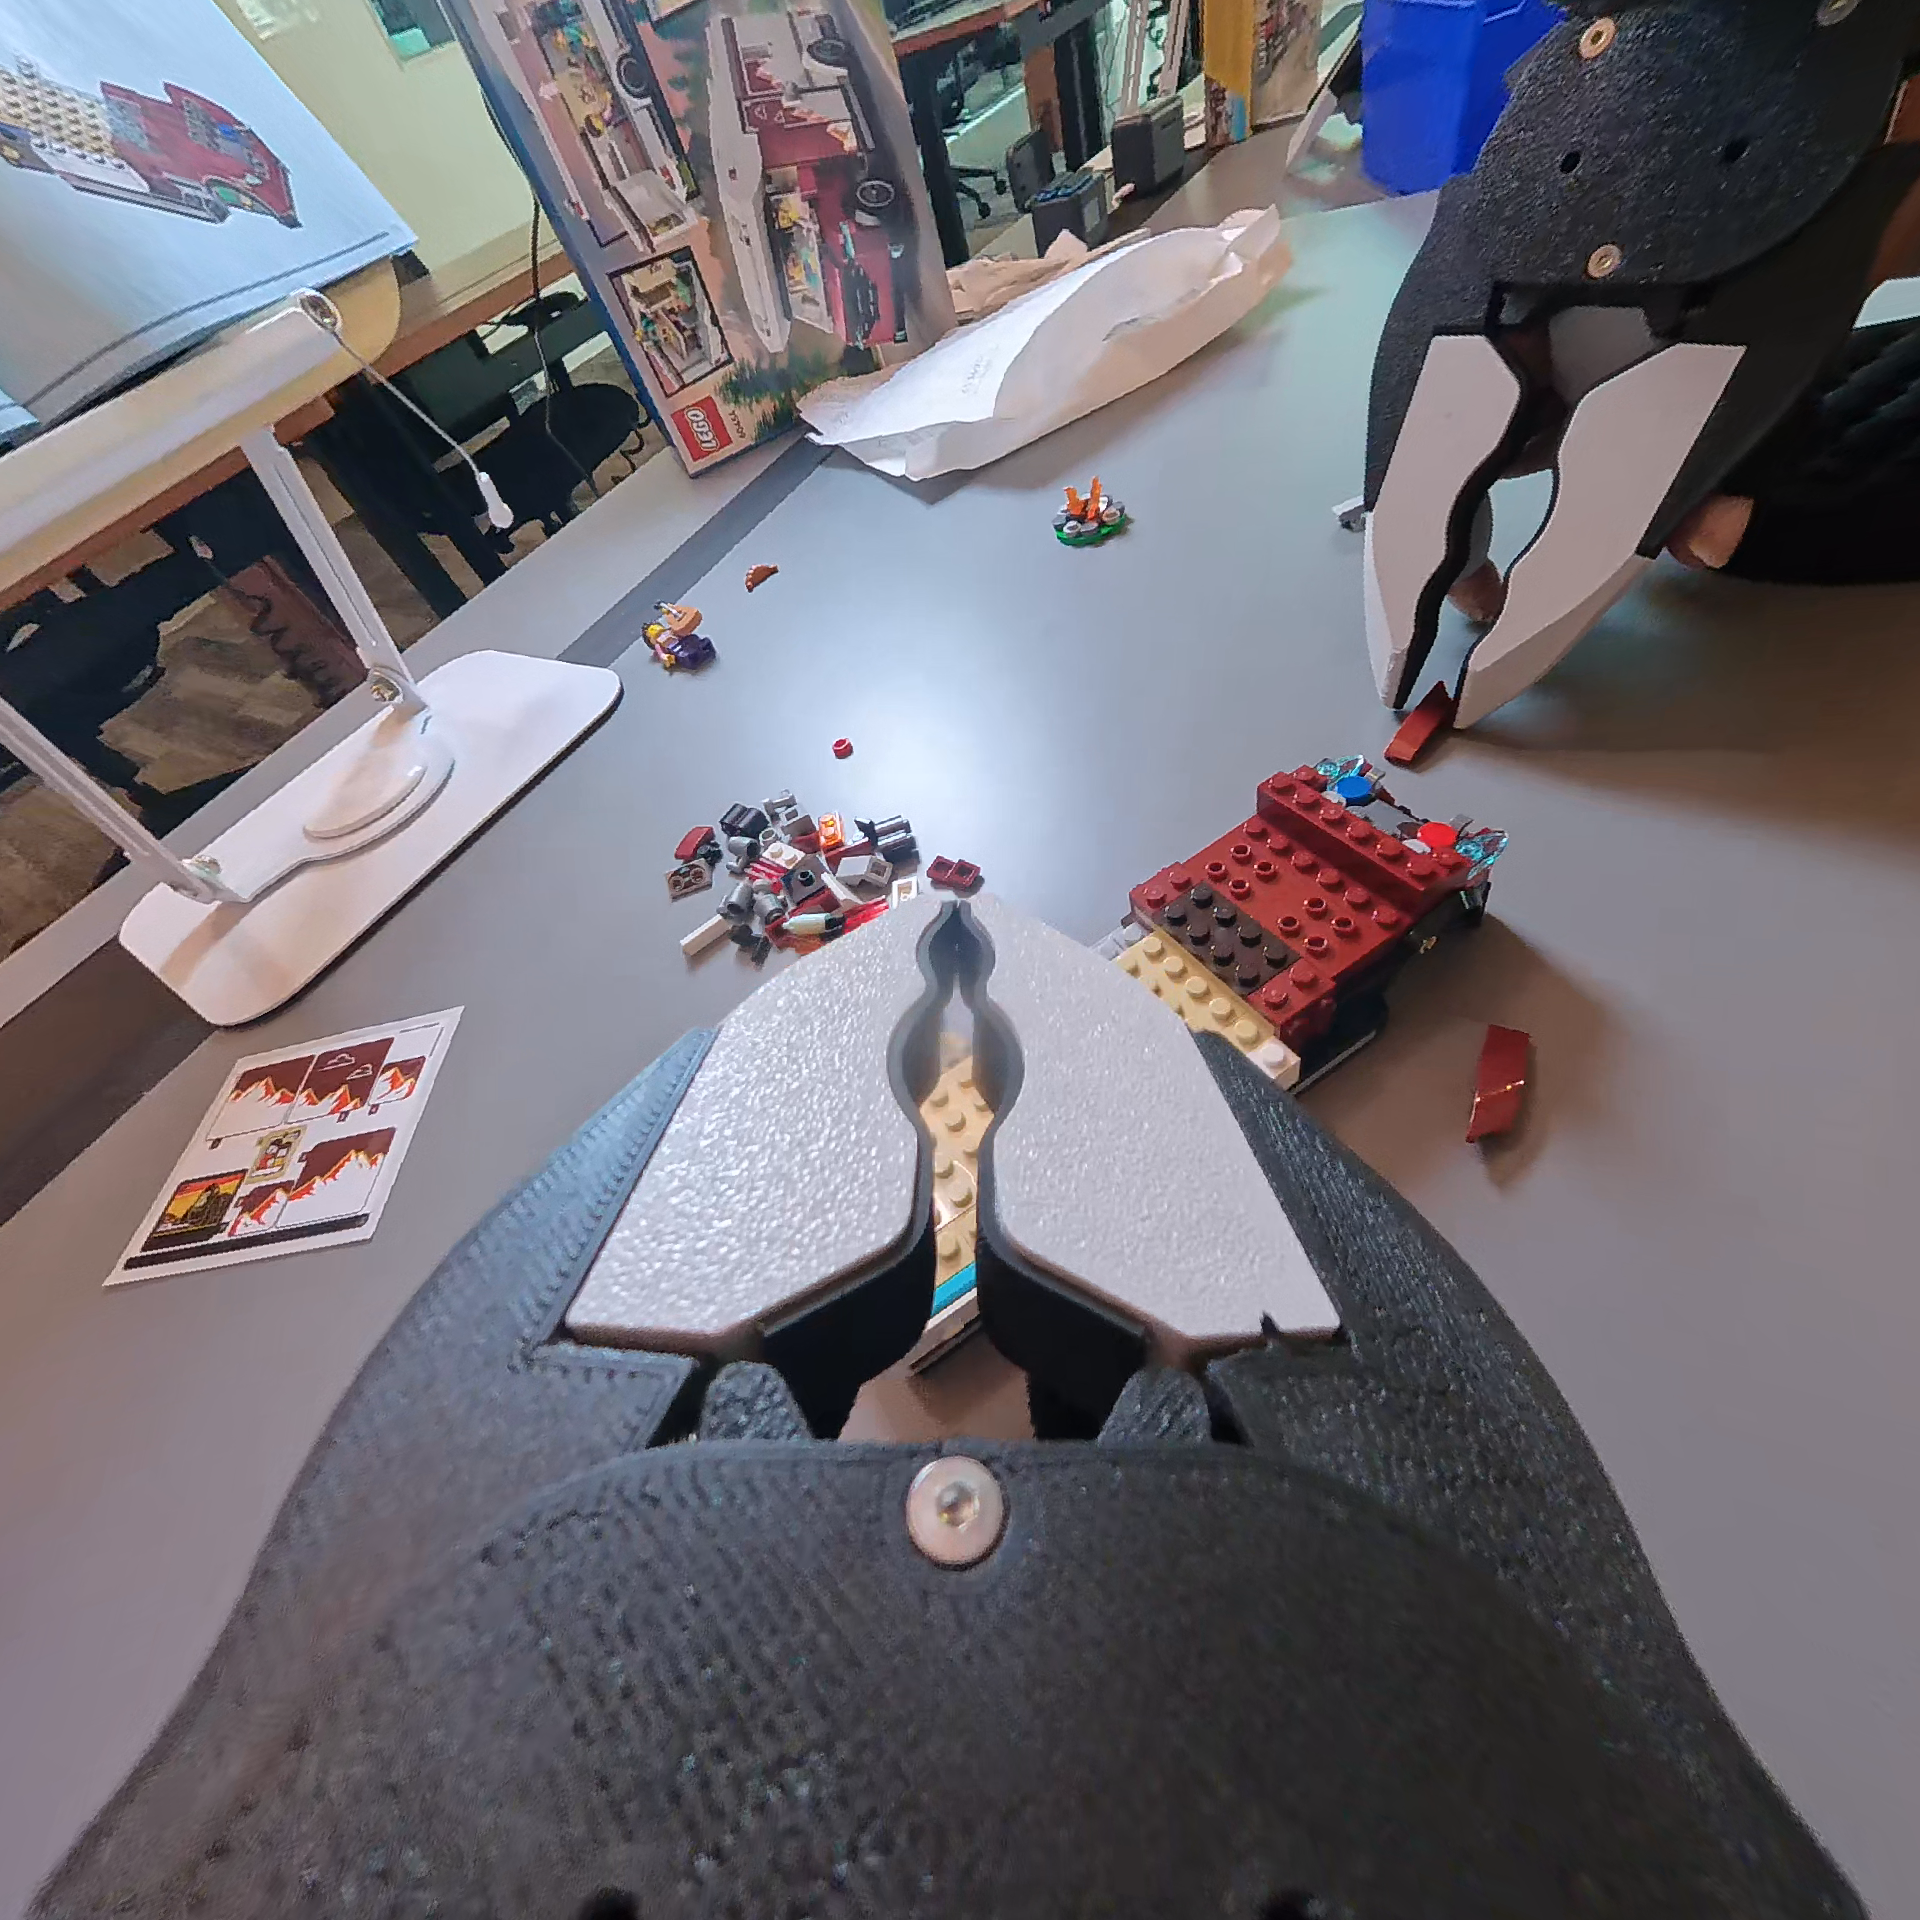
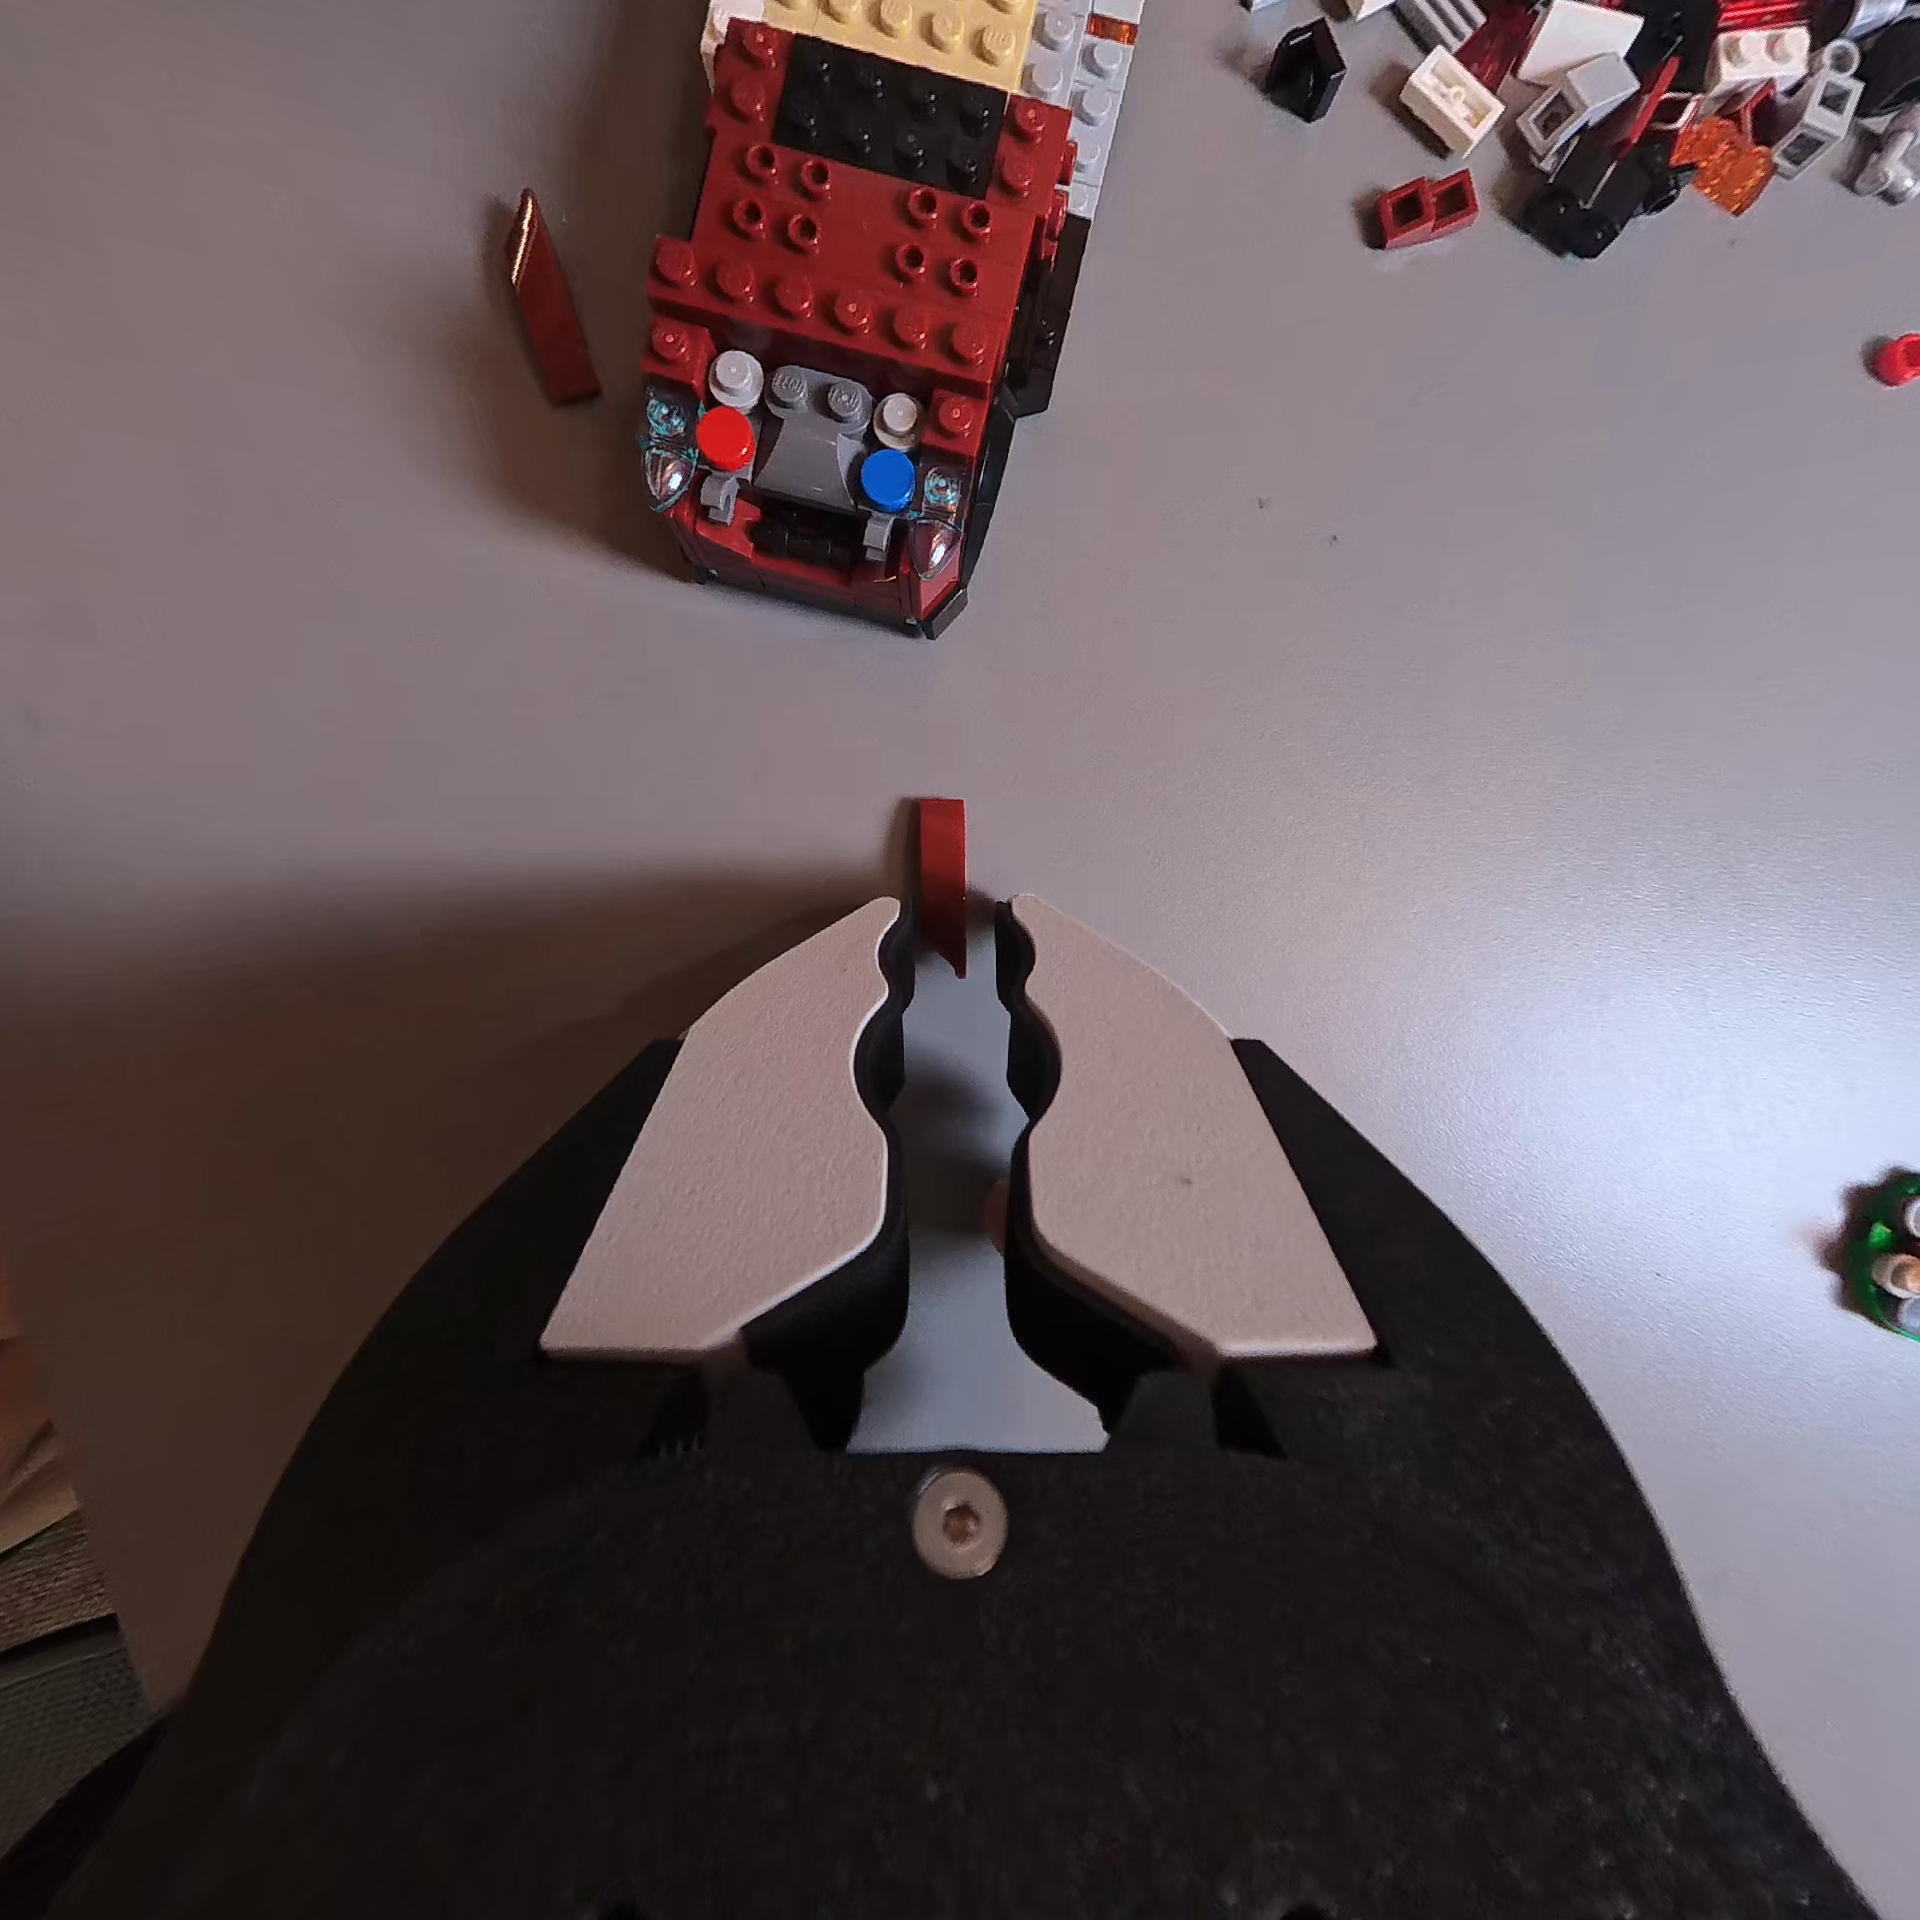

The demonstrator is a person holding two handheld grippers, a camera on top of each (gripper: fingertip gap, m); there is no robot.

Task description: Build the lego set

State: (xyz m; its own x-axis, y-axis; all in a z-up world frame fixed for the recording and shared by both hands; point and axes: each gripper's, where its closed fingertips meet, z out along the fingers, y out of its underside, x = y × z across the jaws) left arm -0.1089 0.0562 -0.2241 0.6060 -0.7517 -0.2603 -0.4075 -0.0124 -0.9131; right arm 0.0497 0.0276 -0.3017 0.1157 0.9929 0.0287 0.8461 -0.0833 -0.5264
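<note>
Right gripper point(image 2: 954, 914) over grey table point(image 2: 1351, 779), jaws parted. Dark red slope piece point(image 2: 941, 873) between fingertips — close against left pad, gap visible at right pad. Ahead: dark red brick vehicle point(image 2: 862, 312), second dark red slope point(image 2: 549, 301) beside it. Loose brick pile point(image 2: 1621, 114) upper right — well apart.

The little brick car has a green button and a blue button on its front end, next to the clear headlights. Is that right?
Not quite. The brick car carries a red button and a blue button, not a green one. They do sit on its front end by the clear headlights. The right wrist view shows this plainly from above.
</note>
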